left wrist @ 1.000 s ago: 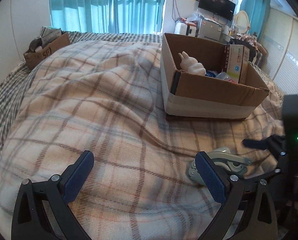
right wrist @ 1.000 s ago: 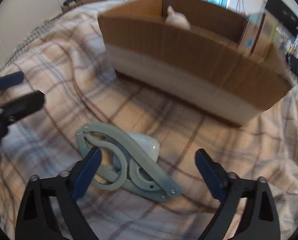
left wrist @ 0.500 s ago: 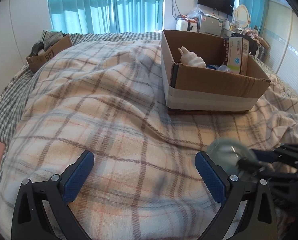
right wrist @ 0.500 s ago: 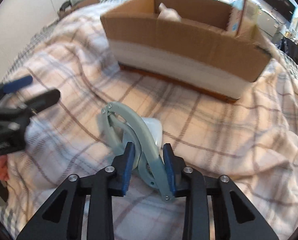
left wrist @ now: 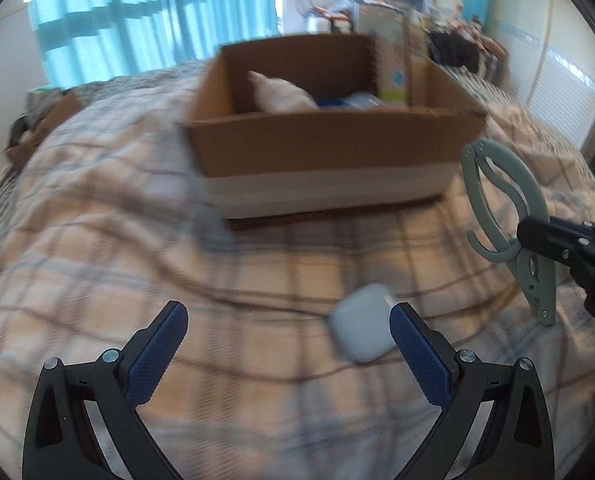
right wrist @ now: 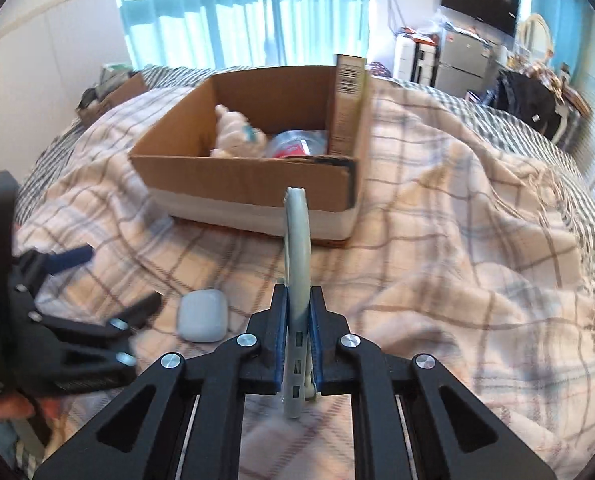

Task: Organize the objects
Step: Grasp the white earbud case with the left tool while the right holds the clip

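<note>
Right wrist: right tool [right wrist: 297,330] clamps green clip [right wrist: 297,240] above blanket [right wrist: 457,280].

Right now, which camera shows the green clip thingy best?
The left wrist view: the green clip shows side-on, its whole looped shape. The right wrist view shows it edge-on, a thin strip pinched in the right hand-held gripper.

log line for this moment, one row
right gripper: shut on green clip, lifted off blanket | left gripper: open, beside white case | cardboard box: clip not in
</note>
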### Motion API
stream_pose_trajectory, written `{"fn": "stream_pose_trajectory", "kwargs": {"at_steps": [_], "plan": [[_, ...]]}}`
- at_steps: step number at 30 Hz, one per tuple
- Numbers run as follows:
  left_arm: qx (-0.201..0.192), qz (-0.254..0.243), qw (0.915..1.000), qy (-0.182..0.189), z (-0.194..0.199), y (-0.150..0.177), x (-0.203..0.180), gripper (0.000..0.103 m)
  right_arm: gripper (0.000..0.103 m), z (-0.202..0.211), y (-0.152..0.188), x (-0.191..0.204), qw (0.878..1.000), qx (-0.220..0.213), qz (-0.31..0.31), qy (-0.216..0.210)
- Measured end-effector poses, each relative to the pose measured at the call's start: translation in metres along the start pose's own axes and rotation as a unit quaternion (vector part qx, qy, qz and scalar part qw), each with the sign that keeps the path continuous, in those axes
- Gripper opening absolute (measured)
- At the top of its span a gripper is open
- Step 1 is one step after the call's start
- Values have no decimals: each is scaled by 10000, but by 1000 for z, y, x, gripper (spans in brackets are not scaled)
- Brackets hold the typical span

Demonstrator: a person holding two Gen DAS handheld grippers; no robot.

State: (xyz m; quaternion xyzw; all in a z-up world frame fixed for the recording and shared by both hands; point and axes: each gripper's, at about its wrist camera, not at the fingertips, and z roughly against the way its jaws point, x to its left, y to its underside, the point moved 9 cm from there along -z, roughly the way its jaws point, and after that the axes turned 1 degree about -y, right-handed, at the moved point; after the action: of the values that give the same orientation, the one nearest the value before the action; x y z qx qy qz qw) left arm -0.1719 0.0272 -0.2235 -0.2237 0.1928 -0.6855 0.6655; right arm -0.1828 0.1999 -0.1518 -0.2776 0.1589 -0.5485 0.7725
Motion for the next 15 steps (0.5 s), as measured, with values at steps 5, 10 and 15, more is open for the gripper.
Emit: {"fn": "stream_pose_trajectory", "kwargs": {"at_steps": [5, 10, 15], "plan": [[298, -321, 9989, 173, -28, 7, -26, 103, 9, -9, 7, -12, 9998, 41, -193, 38], [660, -91, 9964, 517, -52, 16, -28, 95, 9, -14, 11, -12, 9998, 103, -155, 122], [704, -160, 9948, 719, -52, 20, -32, 77, 9, -9, 10, -11, 9996, -33, -111, 242]]}}
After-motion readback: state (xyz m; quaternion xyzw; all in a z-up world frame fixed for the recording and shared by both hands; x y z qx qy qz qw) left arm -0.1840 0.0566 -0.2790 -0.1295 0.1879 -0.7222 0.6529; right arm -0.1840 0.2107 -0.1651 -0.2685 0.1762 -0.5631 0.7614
